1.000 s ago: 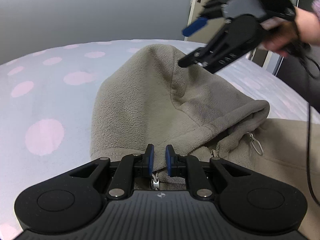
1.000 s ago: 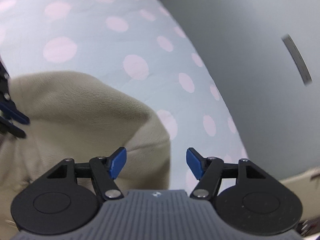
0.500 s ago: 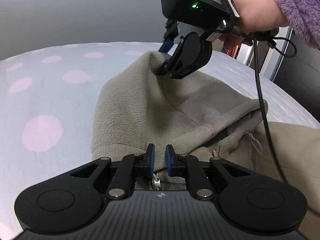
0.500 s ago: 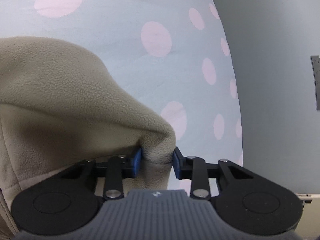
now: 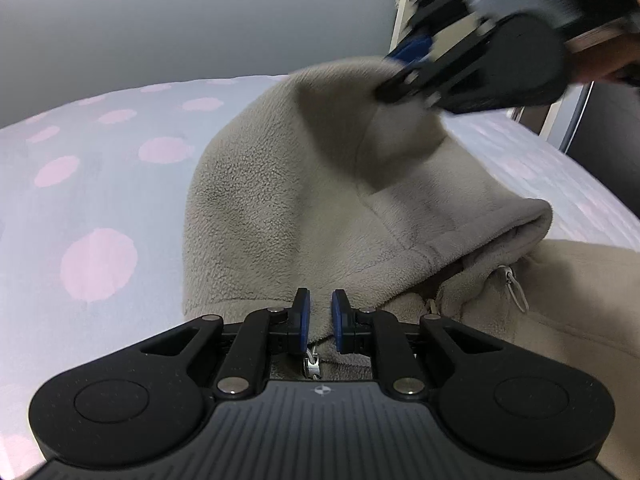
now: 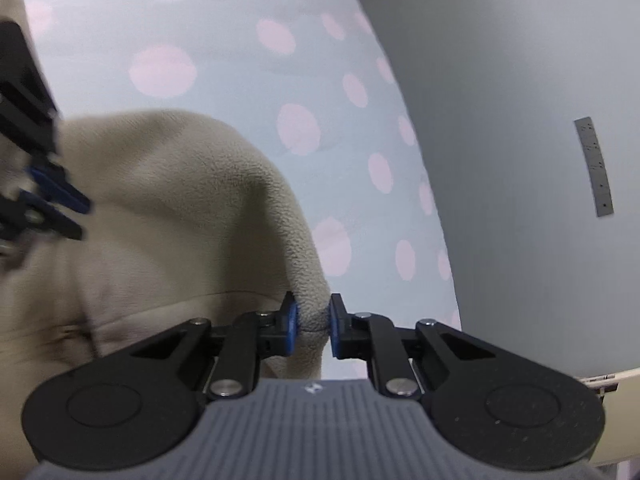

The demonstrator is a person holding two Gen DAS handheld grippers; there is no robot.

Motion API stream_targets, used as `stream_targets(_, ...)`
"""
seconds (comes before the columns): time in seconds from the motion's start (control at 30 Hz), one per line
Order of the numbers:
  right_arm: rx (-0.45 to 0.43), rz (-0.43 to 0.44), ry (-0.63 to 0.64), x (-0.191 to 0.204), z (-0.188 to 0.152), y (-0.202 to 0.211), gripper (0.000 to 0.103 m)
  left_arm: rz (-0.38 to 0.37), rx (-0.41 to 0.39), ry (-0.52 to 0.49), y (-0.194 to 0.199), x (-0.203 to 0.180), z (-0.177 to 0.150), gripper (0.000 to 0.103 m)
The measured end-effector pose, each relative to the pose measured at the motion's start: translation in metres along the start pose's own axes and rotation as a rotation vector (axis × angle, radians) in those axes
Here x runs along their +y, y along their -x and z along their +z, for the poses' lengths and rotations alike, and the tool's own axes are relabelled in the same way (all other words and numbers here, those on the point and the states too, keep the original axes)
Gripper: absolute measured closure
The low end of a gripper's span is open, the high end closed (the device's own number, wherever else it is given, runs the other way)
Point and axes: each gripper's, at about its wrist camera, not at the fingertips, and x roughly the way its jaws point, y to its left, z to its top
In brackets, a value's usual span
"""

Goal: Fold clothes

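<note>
a beige fleece hoodie [image 5: 320, 208] lies on a pale blue sheet [image 5: 100, 184] with pink dots, its hood toward the far edge and its body running off to the right. the left gripper [image 5: 320, 322] has its blue pads drawn narrow on the hood's near edge, fleece pinched between them, with a small metal fitting [image 5: 311, 365] showing just below the pads. the right gripper [image 5: 404, 68] shows blurred at the top right of the left wrist view, held by a hand [image 5: 600, 60], and grips the hood's peak, which is lifted off the sheet. in the right wrist view the right gripper [image 6: 313, 318] has its jaws nearly closed on a fold of that fleece tip, the cloth bulging between the blue pads. the left gripper [image 6: 36, 208] shows blurred at that view's left edge. a zip pull [image 5: 516, 290] hangs by the collar at the right. a grey wall [image 6: 500, 120] stands behind the bed, with a grey strip [image 6: 594, 166] fixed on it; its marks are too small to read. a small logo [image 5: 321, 390] sits on each gripper's ribbed body, no readable lettering.
</note>
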Motion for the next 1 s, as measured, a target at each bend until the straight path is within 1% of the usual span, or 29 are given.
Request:
stream_targets(0.17,-0.056,-0.022,-0.035,0.015,-0.013,0.065,0.086,0.024,0.006,0.019,0.022,-0.006,-0.003,0.092)
stream_targets(0.23,-0.084,-0.025,-0.051,0.025,-0.019,0.083,0.086,0.034,0.008,0.026,0.031,-0.009,-0.004,0.092)
stream_targets(0.3,-0.109,-0.060,-0.057,0.041,-0.027,0.102,0.086,0.043,0.010,0.033,0.040,-0.011,-0.005,0.092)
stream_targets(0.33,-0.123,-0.078,-0.062,0.051,-0.032,0.109,0.086,0.046,0.024,0.048,0.051,-0.010,-0.012,0.092)
stream_targets(0.4,-0.144,-0.118,-0.056,0.074,-0.036,0.120,0.086,0.048,0.045,0.075,0.077,-0.009,-0.027,0.092)
stream_targets(0.5,-0.156,-0.252,0.050,0.129,-0.049,0.139,0.086,0.063,0.067,0.124,0.115,-0.010,-0.047,0.092)
stream_targets(0.53,-0.160,-0.273,0.056,0.145,-0.054,0.146,0.086,0.070,0.072,0.145,0.125,-0.011,-0.051,0.092)
stream_targets(0.6,-0.170,-0.283,0.041,0.173,-0.061,0.157,0.086,0.084,0.087,0.198,0.141,-0.013,-0.059,0.091)
stream_targets(0.67,-0.180,-0.329,0.067,0.203,-0.068,0.165,0.086,0.101,0.086,0.244,0.156,-0.018,-0.070,0.091)
stream_targets(0.77,-0.195,-0.340,0.062,0.238,-0.076,0.176,0.086,0.118,0.070,0.298,0.170,-0.027,-0.084,0.087)
stream_targets(0.83,-0.199,-0.338,0.051,0.258,-0.083,0.182,0.086,0.117,0.059,0.335,0.175,-0.034,-0.093,0.087)
stream_targets(0.93,-0.199,-0.324,0.034,0.285,-0.090,0.184,0.086,0.093,0.049,0.380,0.177,-0.037,-0.101,0.087)
stream_targets(1.0,-0.184,-0.300,0.017,0.296,-0.094,0.174,0.086,0.093,0.045,0.385,0.166,-0.042,-0.102,0.087)
